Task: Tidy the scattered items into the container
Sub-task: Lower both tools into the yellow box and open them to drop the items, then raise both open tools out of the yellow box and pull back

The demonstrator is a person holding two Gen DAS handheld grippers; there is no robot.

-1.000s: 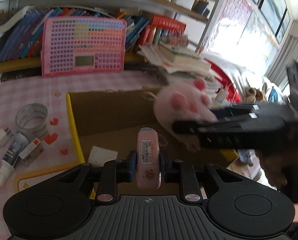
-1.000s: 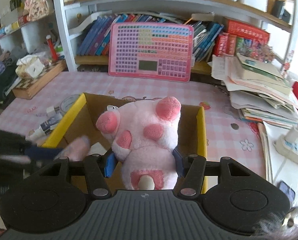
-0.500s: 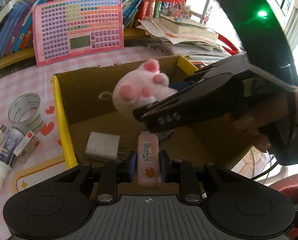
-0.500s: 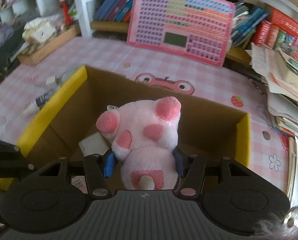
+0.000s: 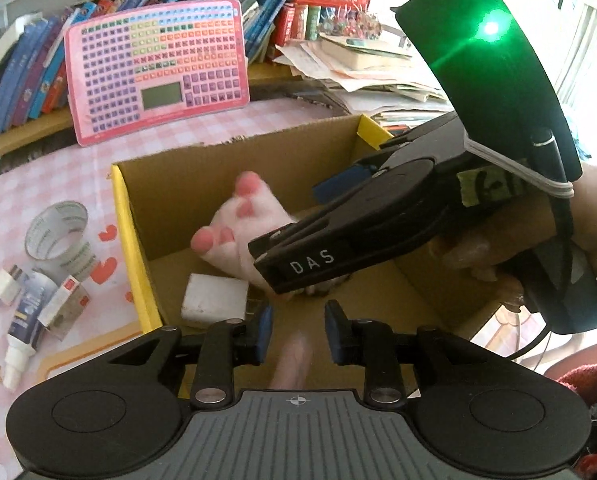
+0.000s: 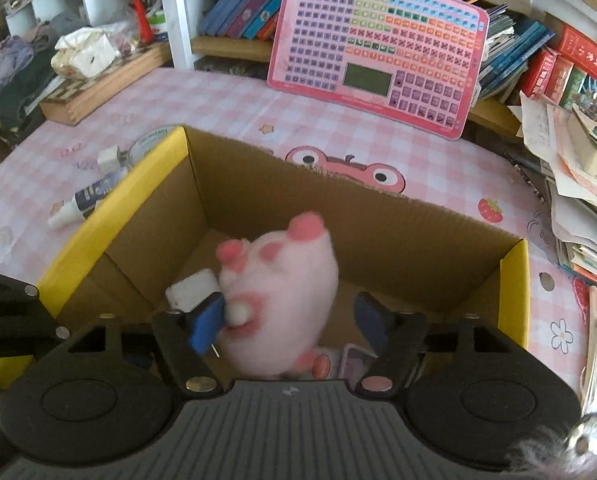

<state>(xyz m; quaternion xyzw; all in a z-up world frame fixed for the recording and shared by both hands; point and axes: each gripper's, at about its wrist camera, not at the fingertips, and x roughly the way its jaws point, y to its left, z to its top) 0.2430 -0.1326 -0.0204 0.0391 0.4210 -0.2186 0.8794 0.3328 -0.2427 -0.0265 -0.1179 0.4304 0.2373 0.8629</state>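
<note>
in the left wrist view the left tongs (image 5: 297, 330), their jaws just opened, stood apart over the brown cardboard box with yellow flaps (image 5: 132, 236), a blurred slim pink tube (image 5: 294, 360) loose between them. in the right wrist view the right tongs (image 6: 288, 320), just widened, no longer pinched the soft pink plush pig (image 6: 280, 292), which sat blurred inside the box; light and squashy, it looked easiest to take around its round body.

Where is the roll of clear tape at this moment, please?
The roll of clear tape lies on the pink checked tablecloth at the left of the left wrist view, just outside the cardboard box.
</note>
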